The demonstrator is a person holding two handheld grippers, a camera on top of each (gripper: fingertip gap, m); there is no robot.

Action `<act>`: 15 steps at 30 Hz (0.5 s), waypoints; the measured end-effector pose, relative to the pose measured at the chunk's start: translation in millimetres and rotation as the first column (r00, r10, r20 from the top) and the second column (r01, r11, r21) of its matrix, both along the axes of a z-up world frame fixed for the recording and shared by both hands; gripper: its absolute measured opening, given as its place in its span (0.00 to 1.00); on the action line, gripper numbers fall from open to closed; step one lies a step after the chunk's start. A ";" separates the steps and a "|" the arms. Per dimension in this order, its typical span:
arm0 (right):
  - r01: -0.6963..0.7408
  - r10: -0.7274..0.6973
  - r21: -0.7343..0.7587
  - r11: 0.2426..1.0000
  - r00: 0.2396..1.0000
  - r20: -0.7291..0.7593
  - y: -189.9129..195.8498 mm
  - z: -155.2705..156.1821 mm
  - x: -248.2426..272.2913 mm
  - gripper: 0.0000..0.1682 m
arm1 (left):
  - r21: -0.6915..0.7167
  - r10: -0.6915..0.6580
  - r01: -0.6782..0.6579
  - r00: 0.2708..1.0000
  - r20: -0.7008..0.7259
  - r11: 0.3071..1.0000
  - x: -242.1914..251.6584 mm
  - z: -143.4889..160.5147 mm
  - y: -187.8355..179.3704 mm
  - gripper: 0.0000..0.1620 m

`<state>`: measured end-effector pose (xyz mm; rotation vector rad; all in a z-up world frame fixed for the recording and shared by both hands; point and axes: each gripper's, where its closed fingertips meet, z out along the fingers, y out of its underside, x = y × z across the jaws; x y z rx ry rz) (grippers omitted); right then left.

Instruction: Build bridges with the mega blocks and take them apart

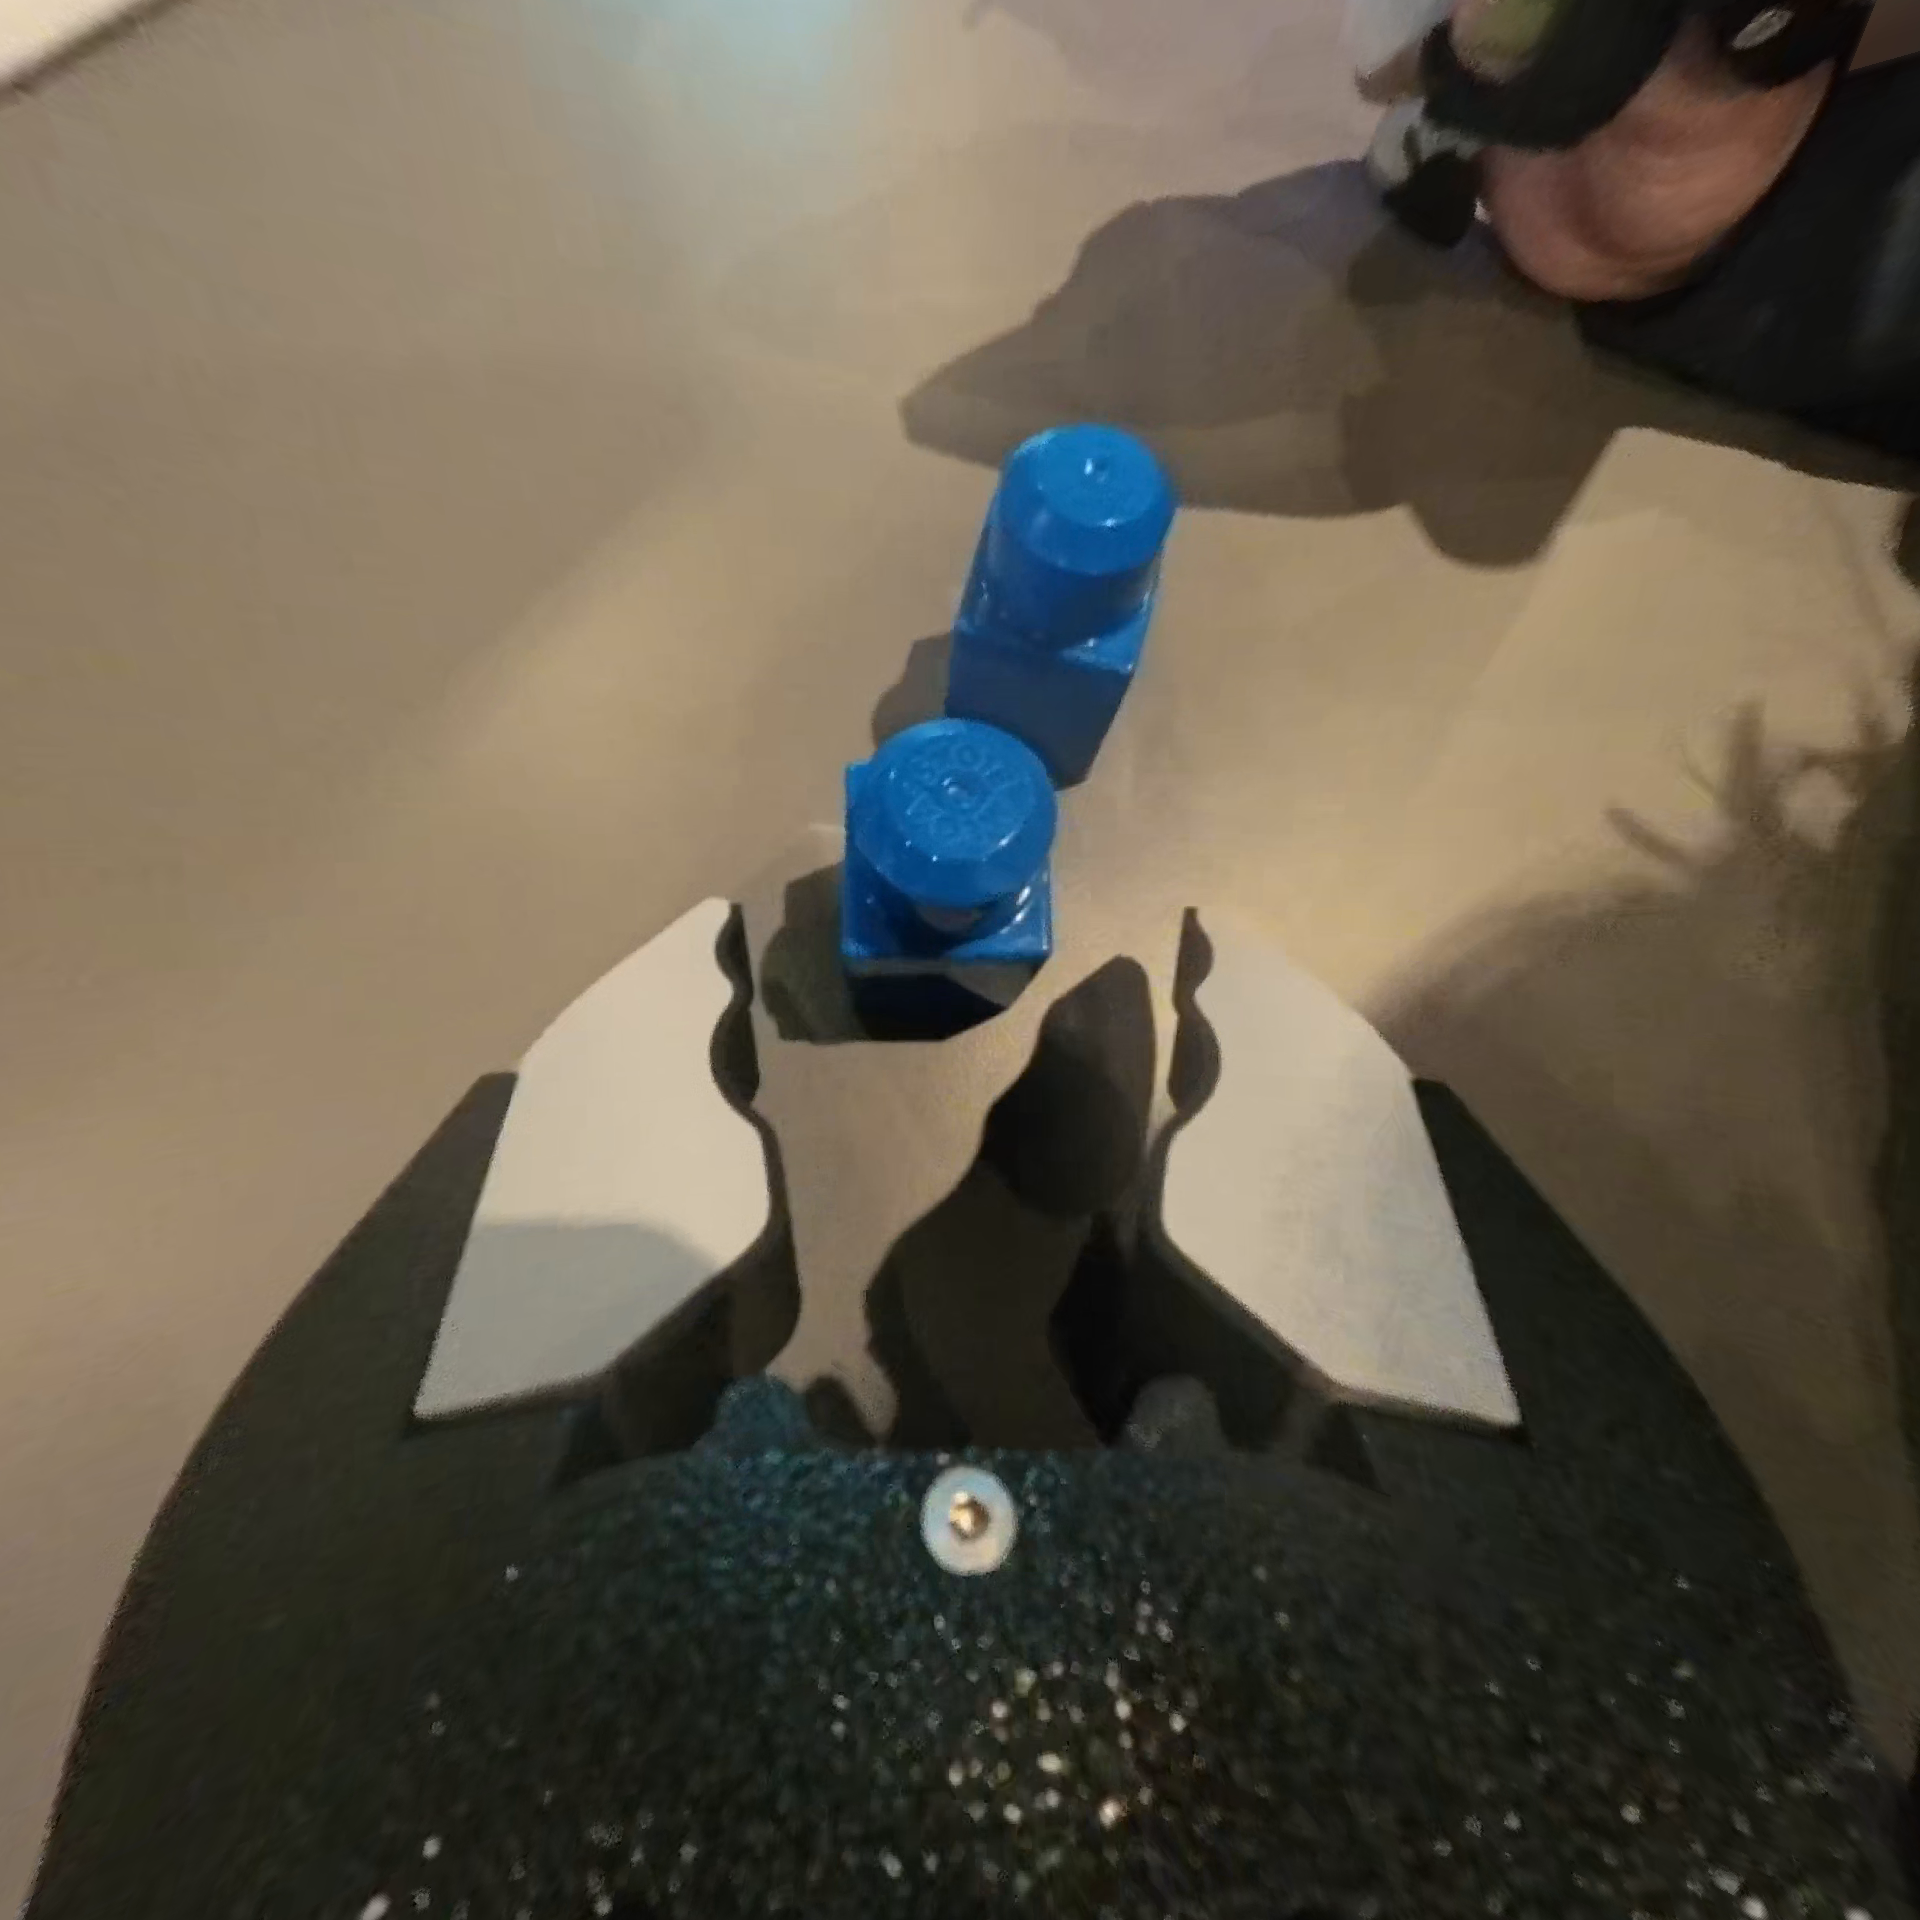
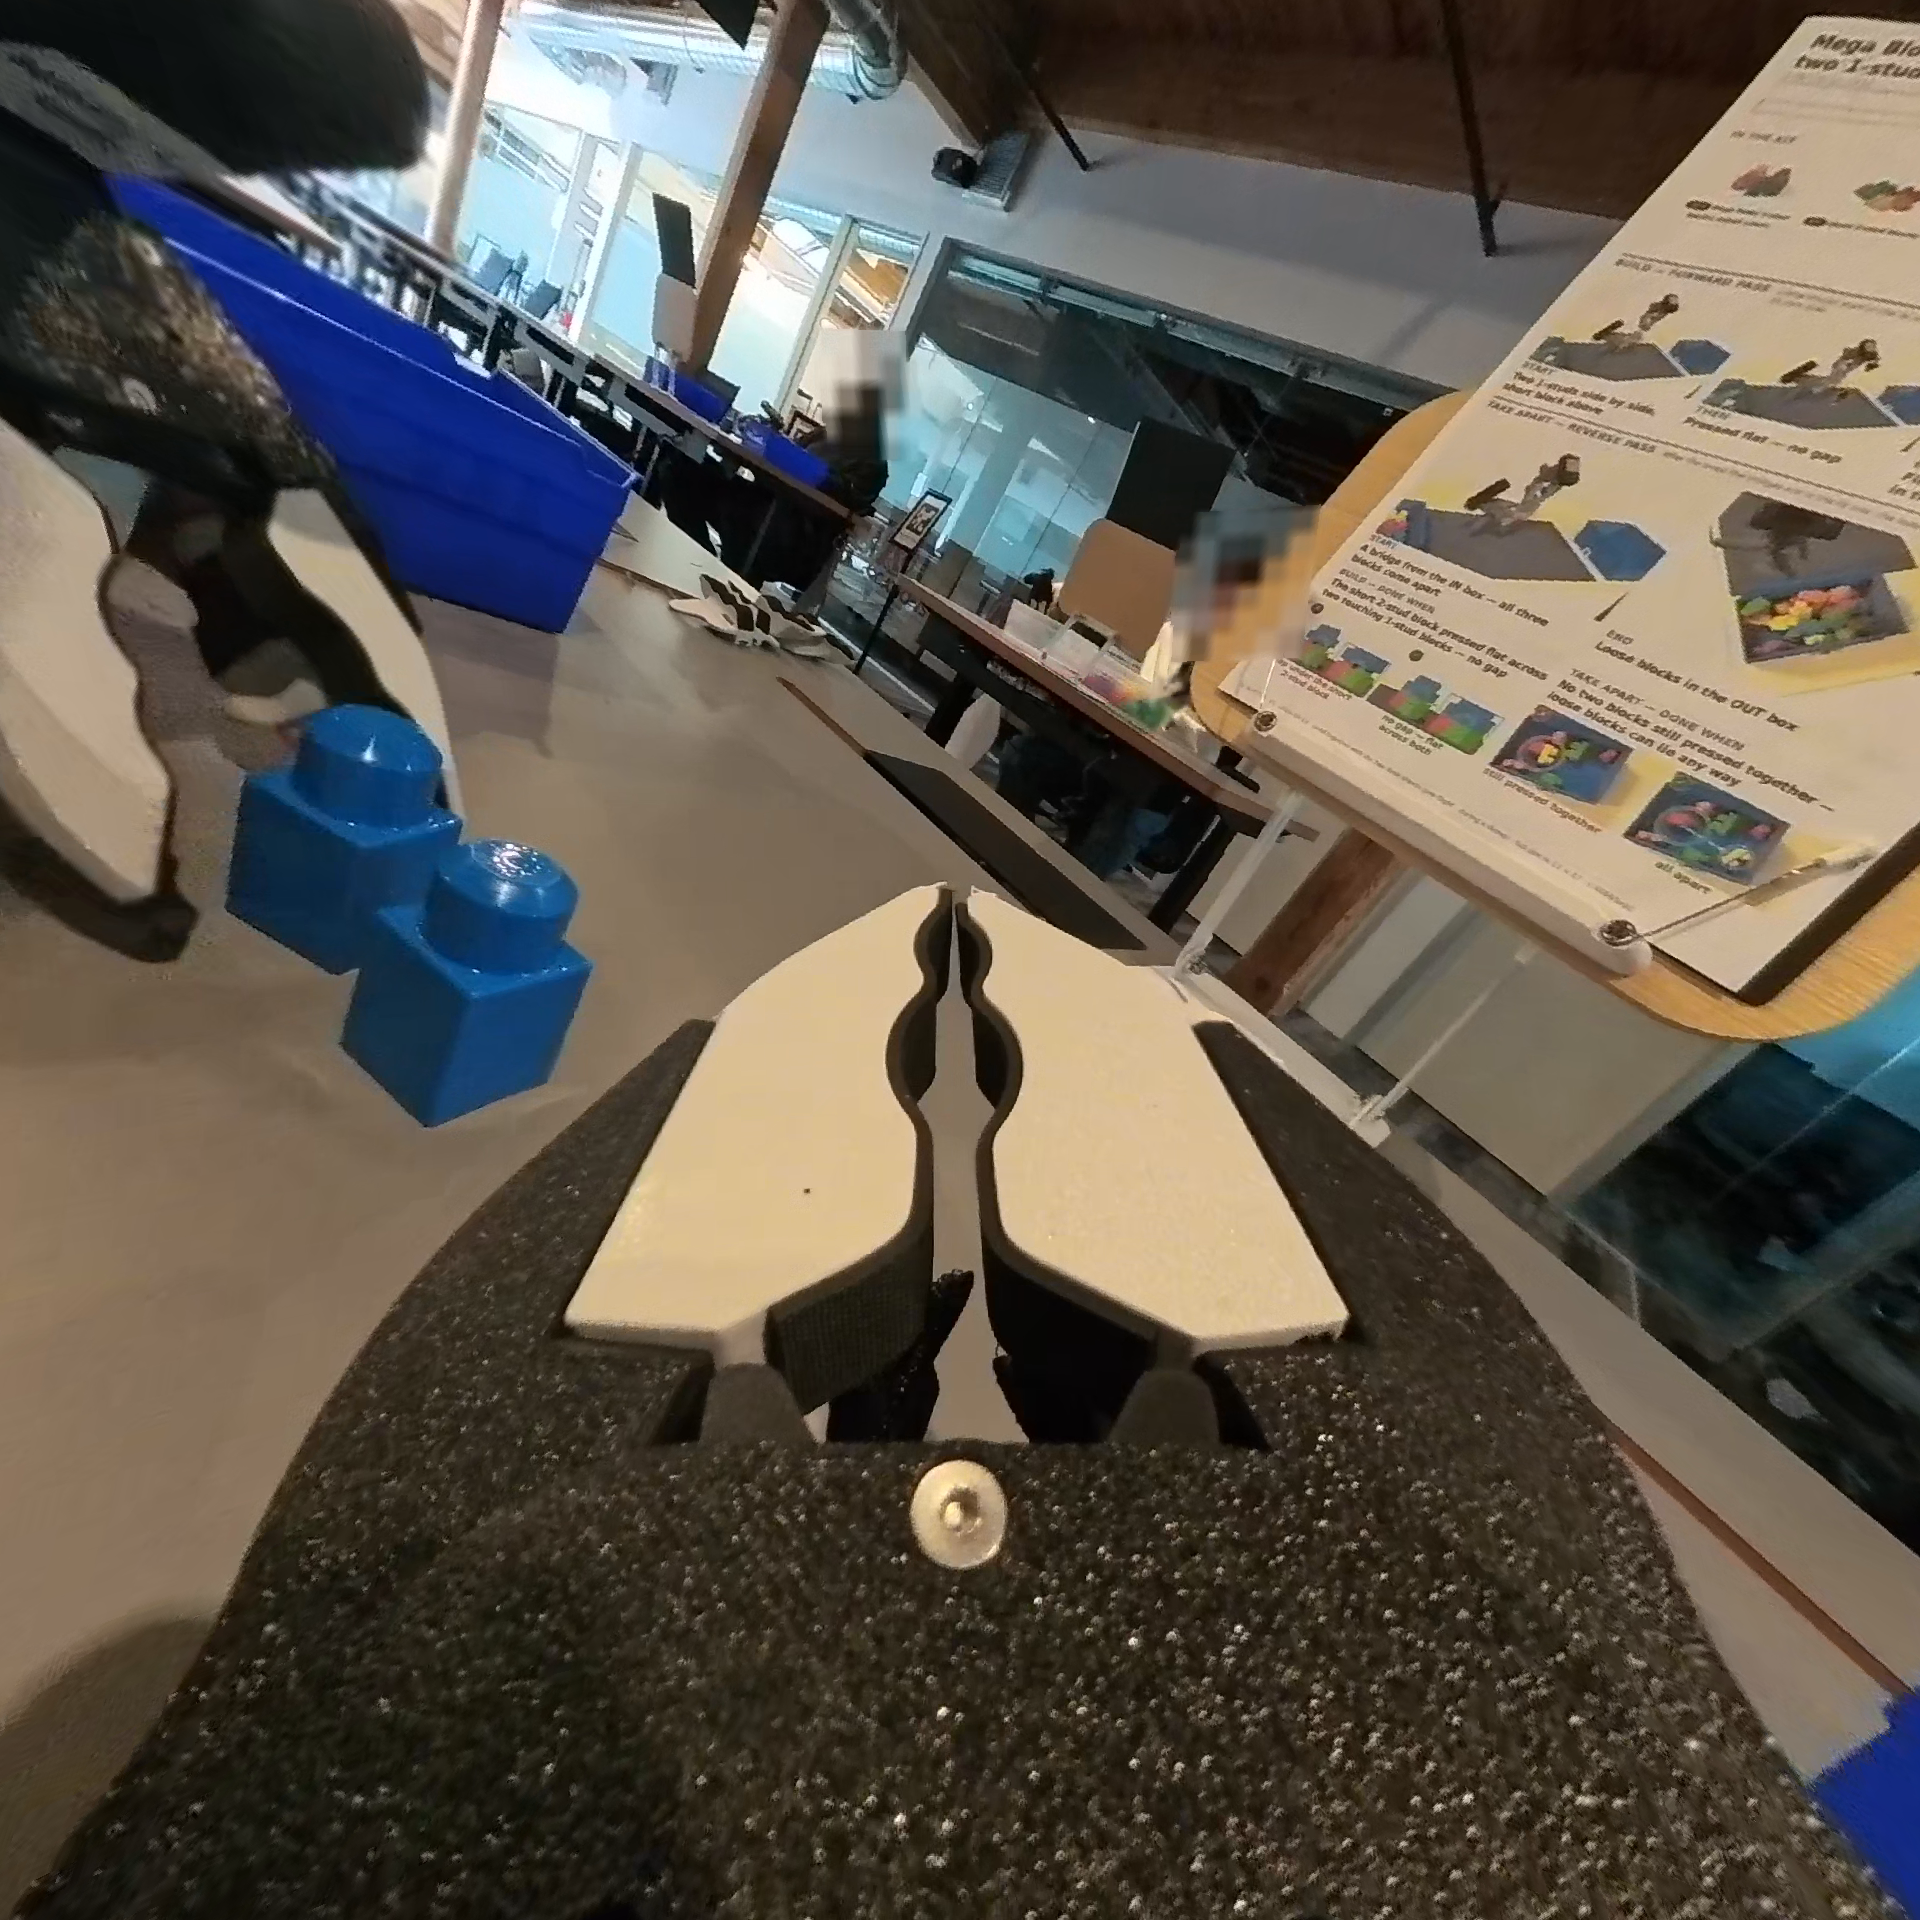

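Two blue blocks [image 1: 1049,613] [image 1: 940,873] touch in a row on the table [image 1: 416,623], bare surface left and right of them, left gripper [image 1: 961,935] crowding the near end, blue bins [image 2: 416,436] well behind.

Two blocks on desk [image 1: 364,623], touching corner to corner. Near block [image 1: 940,883] just ahead of left tool [image 1: 961,935]; far block [image 1: 1060,613] behind. Right tool [image 2: 954,894] right of blocks. Bin [image 2: 416,436] behind; board [image 2: 1662,468] far right.

Two blue blocks [image 1: 1060,613], grey table [image 1: 416,623]; white-fingered, black-speckled tool [image 1: 961,935]; blue bins [image 2: 416,416]
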<state>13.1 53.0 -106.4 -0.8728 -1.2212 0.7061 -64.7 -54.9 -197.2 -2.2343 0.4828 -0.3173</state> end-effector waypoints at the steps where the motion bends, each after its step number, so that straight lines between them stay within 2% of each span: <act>1: -0.011 0.011 -0.002 1.000 1.000 0.001 -1.5 -0.3 -0.3 0.01 | 0.031 0.006 -0.006 1.000 -0.006 0.999 -1.0 5.7 0.4 0.47; 4: -0.117 0.118 -0.041 0.992 0.993 0.031 -15.3 -5.2 -4.0 0.01 | 0.068 0.023 -0.018 0.997 -0.071 0.998 -4.6 14.9 0.3 0.41; 8: -0.274 0.301 -0.166 0.947 0.938 0.171 -39.1 -24.1 -11.5 0.06 | 0.085 0.057 -0.041 0.978 -0.202 0.996 -11.7 13.0 -2.0 0.33; 12: -0.326 0.384 -0.230 0.917 0.877 0.288 -48.7 -37.0 -17.3 0.13 | 0.130 0.088 -0.067 0.983 -0.164 0.989 -9.4 15.2 -0.9 0.30; 15: -0.331 0.394 -0.254 0.909 0.880 0.265 -48.3 -32.0 -20.3 0.15 | 0.117 0.082 -0.064 0.985 -0.151 0.991 -9.3 10.2 1.7 0.29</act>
